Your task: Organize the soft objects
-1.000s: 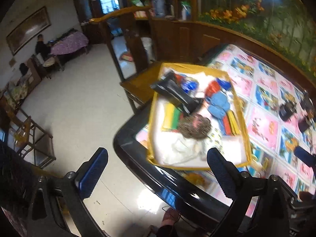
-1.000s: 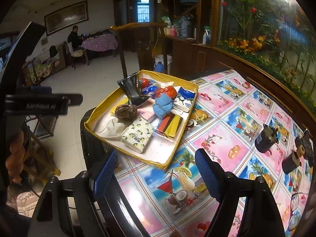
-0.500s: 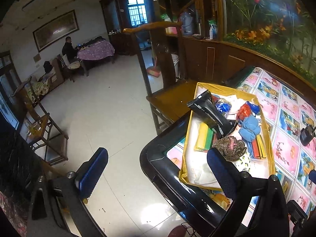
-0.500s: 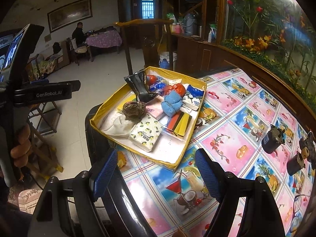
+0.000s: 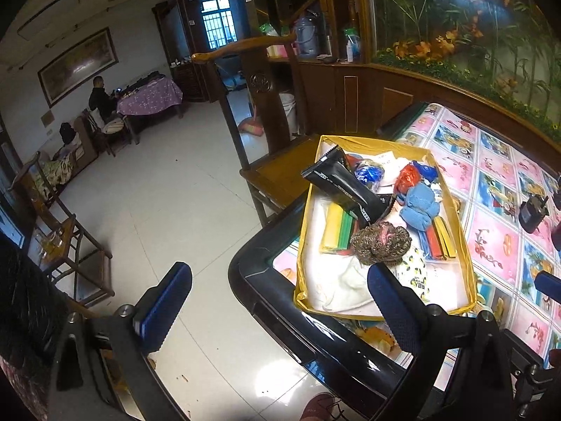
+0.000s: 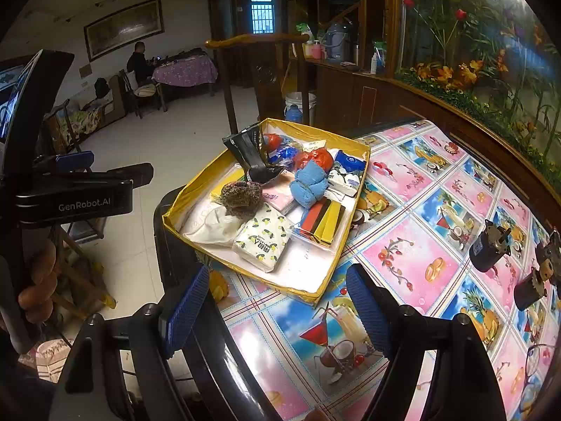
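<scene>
A yellow tray (image 5: 301, 238) (image 6: 196, 189) sits at the corner of the table with the fruit-print cloth (image 6: 403, 263). It holds a black pouch (image 6: 252, 154), a blue cloth (image 6: 310, 184), a brown knitted piece (image 6: 242, 194), a lemon-print tissue pack (image 6: 263, 242), a white cloth (image 6: 210, 226), coloured strips (image 6: 322, 221) and a red bag (image 6: 313, 158). My right gripper (image 6: 277, 312) is open just short of the tray's near edge, holding nothing. My left gripper (image 5: 278, 307) is open too, straddling the table's dark corner left of the tray.
A wooden chair (image 5: 280, 175) stands against the table's far corner. Small dark motor-like parts (image 6: 489, 249) lie on the cloth to the right, and glasses (image 6: 536, 368) at the lower right. White tiled floor (image 5: 168, 217) spreads to the left. A person (image 6: 138, 61) sits far off.
The left wrist view has tipped up and levelled, so the tray now sits lower right and more of the room shows. The right wrist view is almost unchanged. Both grippers stayed open.
</scene>
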